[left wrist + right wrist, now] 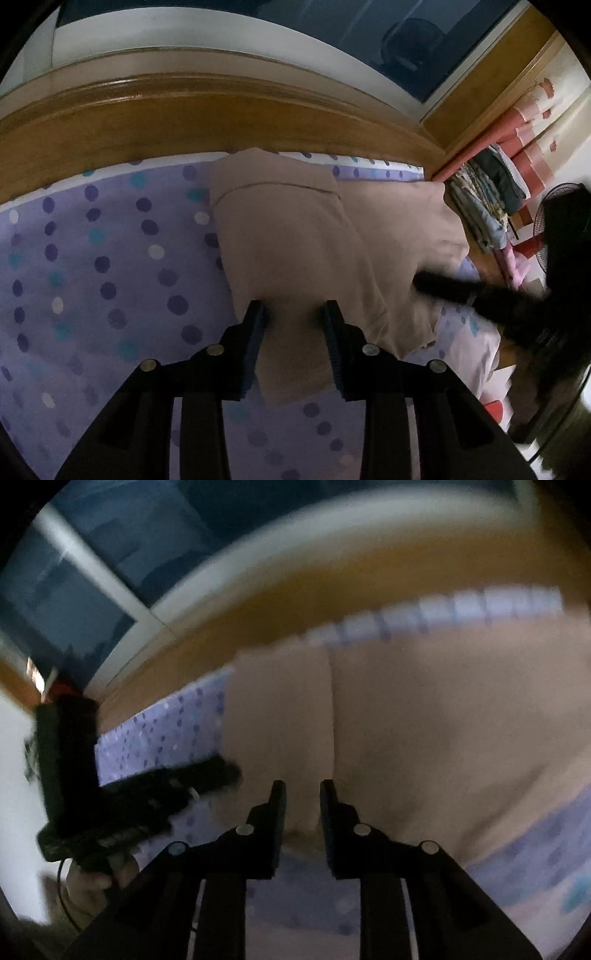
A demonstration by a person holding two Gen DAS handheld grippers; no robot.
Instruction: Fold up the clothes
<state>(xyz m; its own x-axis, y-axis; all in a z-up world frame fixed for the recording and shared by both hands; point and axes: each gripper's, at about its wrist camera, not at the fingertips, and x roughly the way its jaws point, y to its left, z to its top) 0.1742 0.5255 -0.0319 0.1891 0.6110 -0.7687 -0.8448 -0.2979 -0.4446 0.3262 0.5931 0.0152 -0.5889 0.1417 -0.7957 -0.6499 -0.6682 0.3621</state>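
A beige garment point(295, 240) lies on a bed covered by a purple dotted sheet point(92, 258), partly folded, with one layer laid over another. In the left wrist view the left gripper point(295, 314) sits above the near part of the garment; its jaws stand apart with nothing between them, and the cloth shows in the gap and stretches ahead of the fingertips toward a wooden bed frame point(184, 122). To the right of these jaws, farther off, the right gripper point(443, 286) shows as a dark blur over the garment's right part.

The right wrist view is blurred. There the right gripper's jaws are a little apart, with the garment's near edge in the gap ahead of them; I cannot tell whether they touch the cloth. A fold line runs away from the jaws up the garment. To the left of the jaws is the left gripper, with a hand point(96, 878) around its handle.

Beyond the bed's right edge, to the right of the left jaws, a stack of folded clothes point(484, 199) stands by a pink striped curtain point(528, 136), with a fan point(554, 229) close by. No box or basket can be made out.
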